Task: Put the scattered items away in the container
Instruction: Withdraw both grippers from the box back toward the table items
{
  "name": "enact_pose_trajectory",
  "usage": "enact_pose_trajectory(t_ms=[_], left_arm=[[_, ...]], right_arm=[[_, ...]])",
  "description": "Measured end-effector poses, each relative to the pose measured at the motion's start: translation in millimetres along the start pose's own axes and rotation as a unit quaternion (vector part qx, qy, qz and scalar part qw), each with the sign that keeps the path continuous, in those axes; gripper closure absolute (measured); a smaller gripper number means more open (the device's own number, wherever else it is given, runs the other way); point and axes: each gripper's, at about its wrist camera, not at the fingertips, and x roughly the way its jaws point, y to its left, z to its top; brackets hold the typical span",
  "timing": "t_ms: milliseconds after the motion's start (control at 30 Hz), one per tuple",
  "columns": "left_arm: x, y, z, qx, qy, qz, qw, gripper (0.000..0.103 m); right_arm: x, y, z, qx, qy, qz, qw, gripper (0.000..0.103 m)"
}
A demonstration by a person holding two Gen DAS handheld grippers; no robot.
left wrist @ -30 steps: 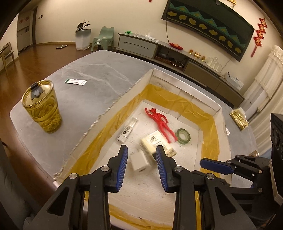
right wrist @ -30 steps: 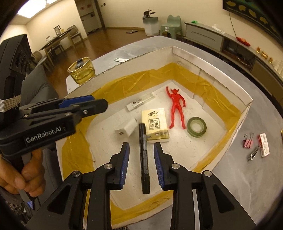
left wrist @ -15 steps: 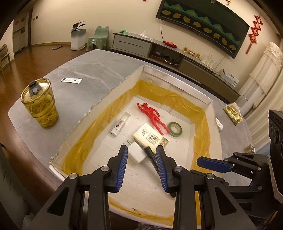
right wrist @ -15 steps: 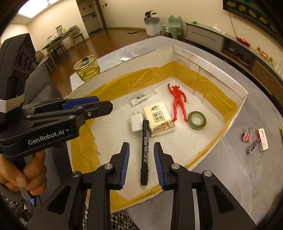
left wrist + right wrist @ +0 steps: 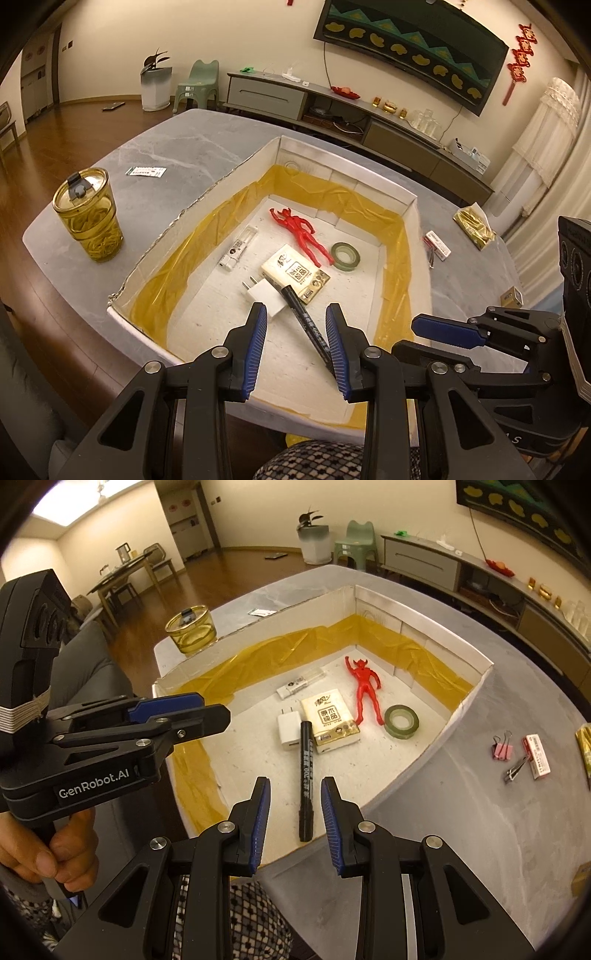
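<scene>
From my left wrist view, the marker [image 5: 306, 320] runs behind the near finger, its end hidden. The small print on the tissue pack [image 5: 330, 720] is too fine to read. A yellow packet [image 5: 584, 749] is cut off at the right edge.

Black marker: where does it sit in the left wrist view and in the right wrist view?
Left wrist: the marker lies diagonally at lower centre, on the box floor, its lower end behind the left gripper's finger.
Right wrist: the marker runs almost vertically at centre, just above the right gripper.
Shared landmark: the tissue pack beside the marker's far end.
</scene>
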Motion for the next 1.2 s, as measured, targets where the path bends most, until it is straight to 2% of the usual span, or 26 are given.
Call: enact_pose_trajectory(t_ms=[600, 767, 1200], left_arm=[[-46, -49, -14, 0.041, -0.02, -0.006, 0.9989, 0.068], [-56, -62, -20, 0.051, -0.024, -0.007, 0.9984, 0.063], [-64, -115, -34, 0.091, -0.021, -0.042, 0.9947, 0.058]], right_arm=[[-75, -6, -34, 0.038, -0.063, 0.022, 0.997, 0.072], [-90, -10, -44, 0.046, -0.076, 0.025, 0.996, 0.072], [-120, -39, -85, 0.094, -0.102, 0.024, 0.99, 0.072]])
